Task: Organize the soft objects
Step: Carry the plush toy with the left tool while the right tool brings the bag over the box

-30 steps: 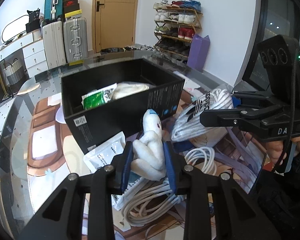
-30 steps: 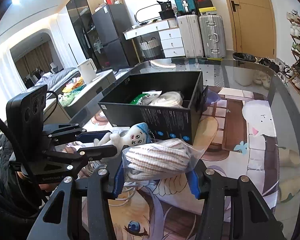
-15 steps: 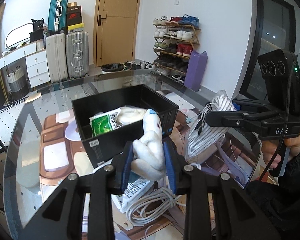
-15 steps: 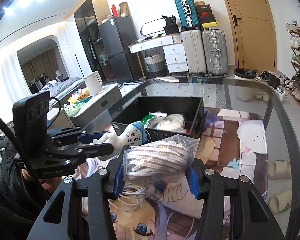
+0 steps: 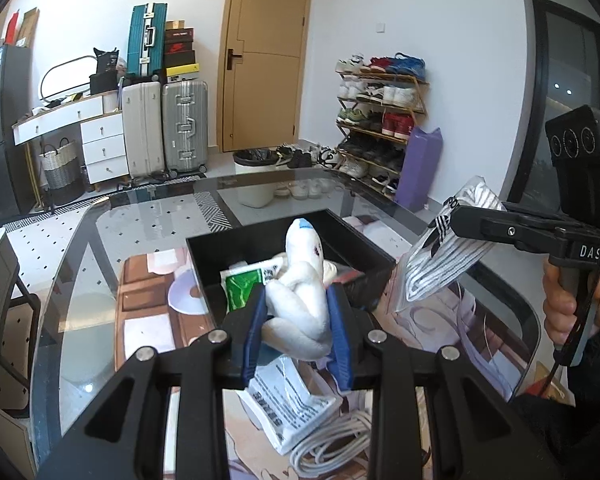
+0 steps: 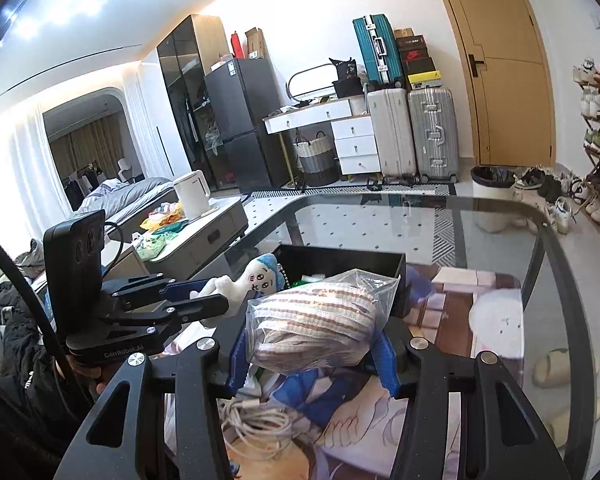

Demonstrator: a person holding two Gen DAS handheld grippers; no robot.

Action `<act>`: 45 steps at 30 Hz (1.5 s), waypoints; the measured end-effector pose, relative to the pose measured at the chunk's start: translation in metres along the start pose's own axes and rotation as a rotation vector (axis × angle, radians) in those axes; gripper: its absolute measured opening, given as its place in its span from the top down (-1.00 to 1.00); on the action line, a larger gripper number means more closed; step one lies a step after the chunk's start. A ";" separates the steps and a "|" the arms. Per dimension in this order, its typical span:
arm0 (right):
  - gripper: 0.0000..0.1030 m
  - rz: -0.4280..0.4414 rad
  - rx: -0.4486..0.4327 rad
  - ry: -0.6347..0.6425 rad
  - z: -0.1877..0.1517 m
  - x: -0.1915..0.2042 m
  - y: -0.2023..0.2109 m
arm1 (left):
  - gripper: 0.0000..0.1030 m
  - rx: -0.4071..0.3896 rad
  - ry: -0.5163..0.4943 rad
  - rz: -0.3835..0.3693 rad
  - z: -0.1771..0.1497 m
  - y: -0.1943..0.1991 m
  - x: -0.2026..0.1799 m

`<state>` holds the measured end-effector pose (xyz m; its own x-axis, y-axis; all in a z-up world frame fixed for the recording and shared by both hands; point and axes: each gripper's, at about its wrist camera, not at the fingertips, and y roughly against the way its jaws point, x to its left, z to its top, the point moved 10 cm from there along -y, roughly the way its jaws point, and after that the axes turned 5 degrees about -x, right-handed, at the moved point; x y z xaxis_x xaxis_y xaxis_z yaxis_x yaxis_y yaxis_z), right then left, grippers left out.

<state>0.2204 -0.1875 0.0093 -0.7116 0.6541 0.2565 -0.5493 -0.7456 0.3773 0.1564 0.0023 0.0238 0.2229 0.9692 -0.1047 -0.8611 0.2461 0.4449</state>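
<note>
My left gripper [image 5: 298, 328] is shut on a small white plush doll [image 5: 300, 300] with a blue cap, held in the air just in front of the black box [image 5: 364, 250]. The doll [image 6: 256, 278] also shows in the right wrist view, left of the box [image 6: 340, 254]. My right gripper [image 6: 310, 354] is shut on a clear bag of striped cloth [image 6: 316, 320], lifted above the table; the same bag [image 5: 444, 256] hangs at the right in the left wrist view. A green packet [image 5: 240, 284] and white soft items lie inside the box.
A white printed pouch [image 5: 288, 408] and a coil of white cable [image 5: 332, 444] lie on the glass table [image 5: 100, 248] under the grippers. A printed mat [image 6: 496, 316] covers the table's middle. A person's hand [image 5: 568, 304] holds the right gripper's handle.
Both grippers have risen with their loads. The box now sits lower and smaller in both views, and the doll stands over the box's opening in the left wrist view.
</note>
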 end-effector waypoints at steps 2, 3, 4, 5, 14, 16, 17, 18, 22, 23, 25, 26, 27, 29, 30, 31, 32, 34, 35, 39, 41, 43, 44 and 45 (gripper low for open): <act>0.00 0.000 -0.014 -0.003 0.006 -0.001 0.000 | 0.43 -0.014 0.005 0.014 0.004 -0.001 0.003; 0.00 0.002 -0.018 -0.006 0.009 -0.001 0.000 | 0.43 -0.019 0.006 0.024 0.006 -0.002 0.005; 0.00 0.003 -0.022 -0.007 0.011 -0.001 -0.002 | 0.43 -0.023 0.006 0.032 0.008 -0.003 0.006; 0.00 0.002 -0.027 -0.006 0.014 -0.002 -0.004 | 0.43 -0.026 0.007 0.042 0.010 -0.004 0.008; 0.00 0.017 -0.025 0.007 0.023 0.006 -0.029 | 0.43 -0.012 0.034 0.073 0.012 -0.031 0.024; 0.00 0.020 -0.024 0.010 0.024 0.006 -0.036 | 0.43 -0.005 0.037 0.075 0.011 -0.038 0.027; 0.00 0.019 -0.023 0.011 0.025 0.006 -0.040 | 0.43 0.001 0.037 0.079 0.011 -0.042 0.029; 0.00 0.017 -0.021 0.013 0.026 0.006 -0.044 | 0.43 0.003 0.037 0.081 0.011 -0.044 0.029; 0.00 -0.001 -0.004 0.032 0.025 0.004 -0.063 | 0.43 0.021 0.041 0.084 0.008 -0.057 0.035; 0.00 -0.004 0.001 0.039 0.024 0.003 -0.068 | 0.43 0.026 0.042 0.086 0.005 -0.060 0.036; 0.00 -0.017 0.017 0.048 0.021 0.000 -0.079 | 0.43 0.038 0.043 0.096 0.002 -0.066 0.039; 0.00 -0.021 0.023 0.054 0.020 -0.001 -0.084 | 0.43 0.045 0.044 0.099 -0.001 -0.068 0.041; 0.00 -0.025 0.026 0.058 0.019 -0.002 -0.089 | 0.43 0.050 0.045 0.104 -0.003 -0.070 0.043; 0.00 -0.054 0.034 0.082 0.015 -0.005 -0.098 | 0.43 0.062 0.046 0.105 -0.005 -0.075 0.042; 0.00 -0.065 0.046 0.093 0.012 -0.007 -0.103 | 0.43 0.065 0.046 0.104 -0.006 -0.076 0.042; 0.00 -0.071 0.054 0.102 0.009 -0.008 -0.106 | 0.43 0.071 0.043 0.099 -0.008 -0.078 0.041; 0.00 -0.078 0.062 0.114 0.006 -0.009 -0.110 | 0.43 0.077 0.040 0.097 -0.010 -0.079 0.040; 0.00 -0.100 0.084 0.146 -0.001 -0.011 -0.115 | 0.43 0.087 0.032 0.095 -0.013 -0.082 0.039; 0.00 -0.106 0.094 0.158 -0.005 -0.013 -0.118 | 0.43 0.092 0.031 0.093 -0.015 -0.083 0.039; 0.00 -0.111 0.135 0.186 -0.017 -0.015 -0.129 | 0.43 0.097 0.021 0.097 -0.015 -0.084 0.039; 0.00 -0.108 0.148 0.194 -0.022 -0.016 -0.135 | 0.43 0.098 0.021 0.096 -0.015 -0.084 0.038; 0.00 -0.106 0.166 0.198 -0.027 -0.018 -0.141 | 0.43 0.098 0.017 0.100 -0.015 -0.084 0.039; 0.00 -0.104 0.175 0.198 -0.030 -0.019 -0.143 | 0.43 0.098 0.018 0.098 -0.016 -0.084 0.039; 0.00 -0.101 0.186 0.198 -0.032 -0.020 -0.146 | 0.43 0.099 0.019 0.097 -0.016 -0.083 0.039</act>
<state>0.3008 -0.0957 -0.0798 -0.7394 0.6723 0.0371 -0.5448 -0.6297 0.5537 0.2297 0.0195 -0.0315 0.1313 0.9887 -0.0729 -0.8288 0.1499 0.5391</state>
